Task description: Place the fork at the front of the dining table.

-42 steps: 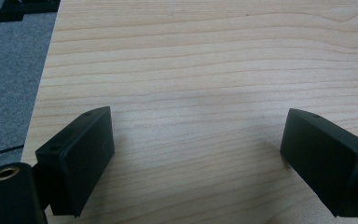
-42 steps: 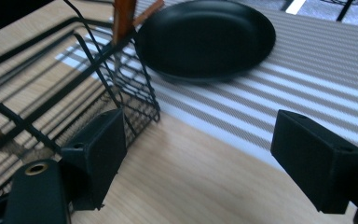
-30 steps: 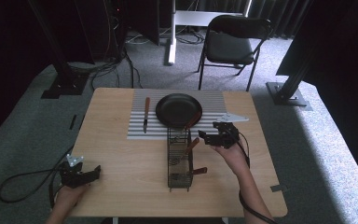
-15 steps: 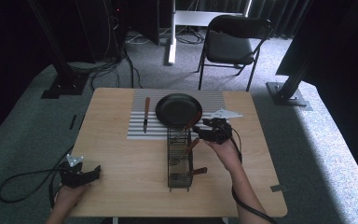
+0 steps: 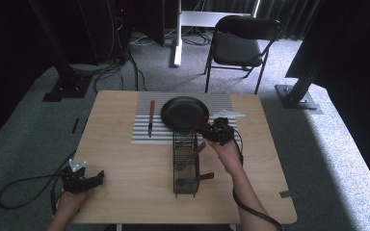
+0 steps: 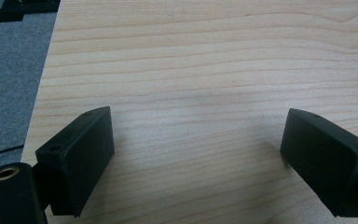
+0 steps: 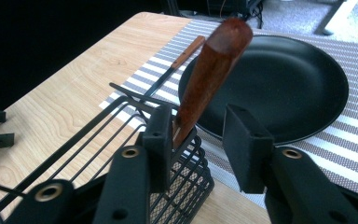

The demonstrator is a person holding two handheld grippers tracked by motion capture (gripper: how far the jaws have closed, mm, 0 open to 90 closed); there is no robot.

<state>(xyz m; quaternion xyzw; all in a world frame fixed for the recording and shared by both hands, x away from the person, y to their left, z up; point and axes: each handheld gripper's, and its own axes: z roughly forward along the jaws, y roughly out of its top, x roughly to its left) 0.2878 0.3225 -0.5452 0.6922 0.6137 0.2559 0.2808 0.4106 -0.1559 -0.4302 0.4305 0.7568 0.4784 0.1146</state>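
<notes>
A black wire basket lies on the wooden table, its far end at the striped mat. Wooden-handled utensils rest in it. One handle rises steeply out of the basket's end compartment and stands between the jaws of my right gripper, close against the left jaw and apart from the right one; the gripper is open. From above, that right gripper sits at the basket's far right corner. My left gripper rests open near the table's front left corner, with bare wood between its jaws.
A black frying pan sits on the mat just beyond the basket. A wooden-handled knife lies on the mat's left part. A second handle sticks out of the basket's near right side. A chair stands behind the table.
My right gripper has moved left from the mat's right side to the basket's far end, and its jaws now stand around the upright wooden handle. The left gripper has not moved.
</notes>
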